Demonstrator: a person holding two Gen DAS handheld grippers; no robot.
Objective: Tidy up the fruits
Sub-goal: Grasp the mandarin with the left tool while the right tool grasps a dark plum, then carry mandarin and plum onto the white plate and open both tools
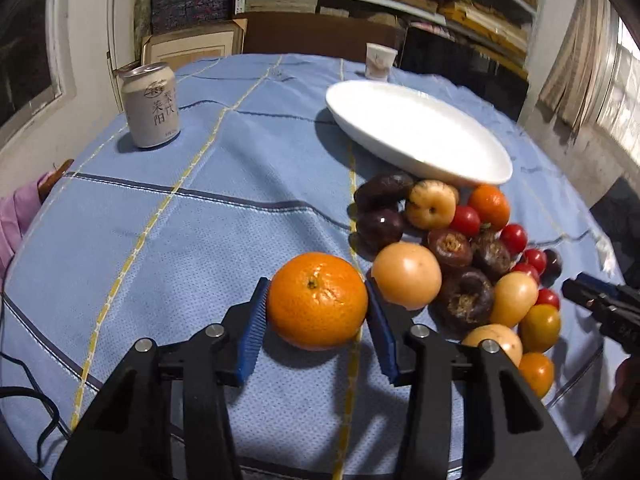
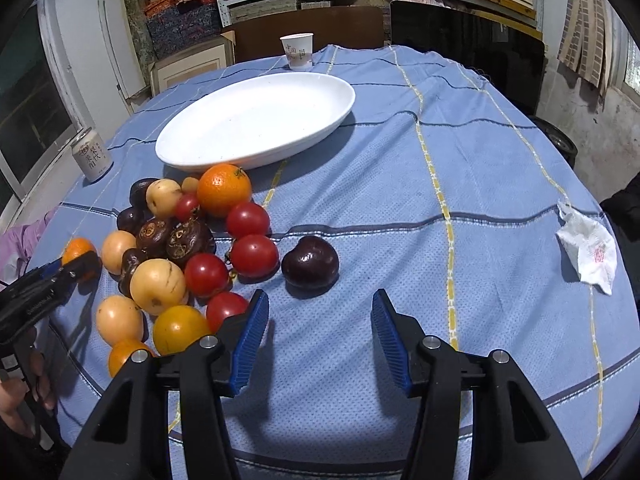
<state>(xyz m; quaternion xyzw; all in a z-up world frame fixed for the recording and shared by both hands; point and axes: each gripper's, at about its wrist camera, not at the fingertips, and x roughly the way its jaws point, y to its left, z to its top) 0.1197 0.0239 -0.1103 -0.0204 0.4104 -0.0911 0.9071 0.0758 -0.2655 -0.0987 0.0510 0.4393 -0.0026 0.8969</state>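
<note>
Two risks: your left gripper pinches the round orange mandarin; squeezing bruises it. Right gripper gapes empty.

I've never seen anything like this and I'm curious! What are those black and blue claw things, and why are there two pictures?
They are pinchers a person holds, one per hand, each with a camera. The left one's picture shows the left gripper squeezing an orange. The right one's picture shows the right gripper open with nothing in it, near a dark plum. On the blue tablecloth lie a fruit pile, an empty white dish, a can, a paper cup and a crumpled tissue.
</note>
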